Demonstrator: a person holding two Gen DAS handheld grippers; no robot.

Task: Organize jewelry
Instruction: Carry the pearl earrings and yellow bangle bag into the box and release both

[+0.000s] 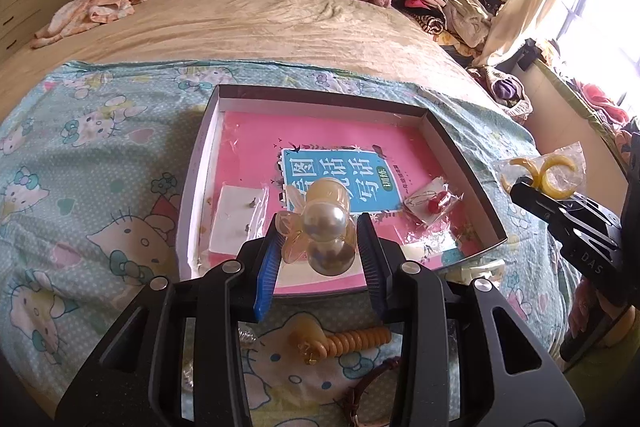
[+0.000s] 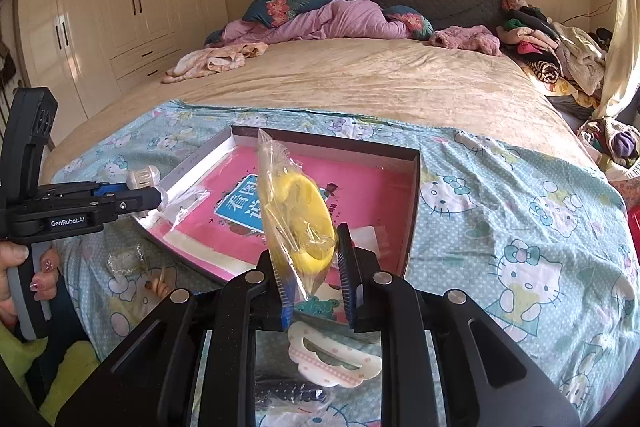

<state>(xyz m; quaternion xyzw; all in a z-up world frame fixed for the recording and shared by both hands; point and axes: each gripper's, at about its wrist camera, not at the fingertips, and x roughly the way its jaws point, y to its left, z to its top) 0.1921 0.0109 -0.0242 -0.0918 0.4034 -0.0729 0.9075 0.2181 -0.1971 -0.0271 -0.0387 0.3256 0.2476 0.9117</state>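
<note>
My left gripper (image 1: 320, 227) is shut on a pearl hair clip (image 1: 322, 223) and holds it above the near edge of a shallow box (image 1: 460, 163) with a pink book (image 1: 256, 151) inside. My right gripper (image 2: 314, 255) is shut on a clear bag with yellow rings (image 2: 298, 211) and holds it over the box's (image 2: 414, 203) near right part. In the box lie a white earring card (image 1: 236, 217) and a small bag with a red piece (image 1: 434, 203). The right gripper also shows in the left wrist view (image 1: 532, 183), and the left one in the right wrist view (image 2: 154, 193).
The box lies on a Hello Kitty sheet (image 1: 92, 163) on a bed. An orange spiral hair tie (image 1: 352, 341) and a brown strap (image 1: 368, 387) lie near me. A pink-white hair clip (image 2: 334, 361) and a dark bagged item (image 2: 288, 395) lie under the right gripper. Clothes (image 1: 440, 3) are piled at the far right.
</note>
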